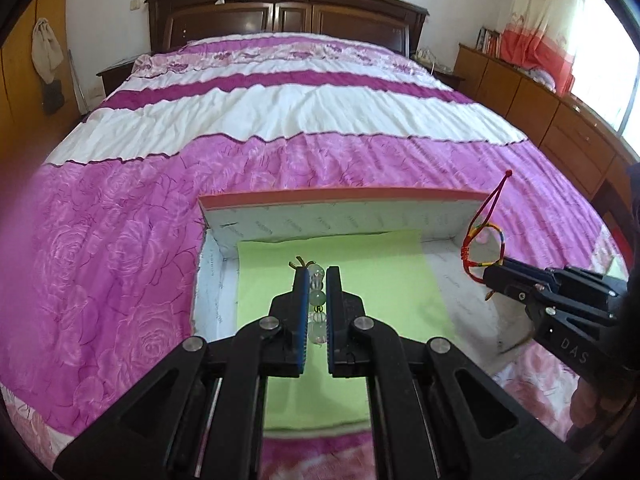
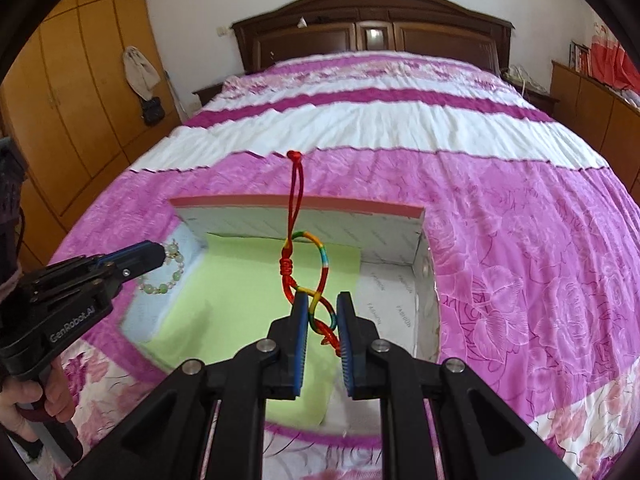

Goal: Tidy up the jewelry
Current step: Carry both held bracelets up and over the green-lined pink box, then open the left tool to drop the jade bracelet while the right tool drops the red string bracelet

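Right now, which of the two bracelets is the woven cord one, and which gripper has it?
The red multicolour cord bracelet, pinched in the right gripper. The left gripper holds the green-and-clear bead bracelet.

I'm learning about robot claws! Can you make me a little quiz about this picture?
1. True or false: the left claw holds the bead bracelet.
2. What colour is the paper inside the box?
3. The right claw holds: A) a ring, B) the braided cord bracelet, C) nothing.

Key: 1 true; 2 green; 3 B.
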`<state>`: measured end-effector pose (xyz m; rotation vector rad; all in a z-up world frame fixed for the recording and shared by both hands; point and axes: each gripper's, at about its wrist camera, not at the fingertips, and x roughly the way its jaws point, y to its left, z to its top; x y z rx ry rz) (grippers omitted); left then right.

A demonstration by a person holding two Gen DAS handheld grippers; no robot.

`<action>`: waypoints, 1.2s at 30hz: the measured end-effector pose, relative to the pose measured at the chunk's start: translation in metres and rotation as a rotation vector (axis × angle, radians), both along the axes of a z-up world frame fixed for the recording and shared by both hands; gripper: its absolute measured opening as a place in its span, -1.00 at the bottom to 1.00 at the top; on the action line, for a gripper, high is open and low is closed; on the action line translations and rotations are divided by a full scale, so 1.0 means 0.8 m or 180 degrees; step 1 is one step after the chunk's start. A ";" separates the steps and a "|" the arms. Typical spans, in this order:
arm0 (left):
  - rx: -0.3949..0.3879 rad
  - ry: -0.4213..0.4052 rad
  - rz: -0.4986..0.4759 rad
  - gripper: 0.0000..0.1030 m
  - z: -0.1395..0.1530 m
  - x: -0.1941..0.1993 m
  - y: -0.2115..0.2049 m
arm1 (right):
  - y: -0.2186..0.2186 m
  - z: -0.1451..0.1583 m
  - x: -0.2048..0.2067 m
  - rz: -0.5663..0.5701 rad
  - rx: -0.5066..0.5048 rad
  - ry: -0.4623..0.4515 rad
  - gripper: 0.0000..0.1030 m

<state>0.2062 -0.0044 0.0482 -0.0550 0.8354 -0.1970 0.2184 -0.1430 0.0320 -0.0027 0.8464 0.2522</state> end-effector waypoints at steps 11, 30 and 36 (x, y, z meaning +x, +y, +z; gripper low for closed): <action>0.0079 0.0404 0.0035 -1.00 -0.058 0.033 -0.007 | -0.002 -0.053 0.046 -0.0131 -0.0185 0.0344 -0.69; 0.0028 0.0465 0.0208 -0.45 -0.064 0.031 0.001 | 0.001 -0.062 0.045 -0.0108 -0.0123 0.0396 -0.43; -0.0049 0.0423 0.0250 -0.35 -0.051 0.020 0.006 | 0.000 -0.046 0.028 -0.0083 -0.0055 0.0285 -0.24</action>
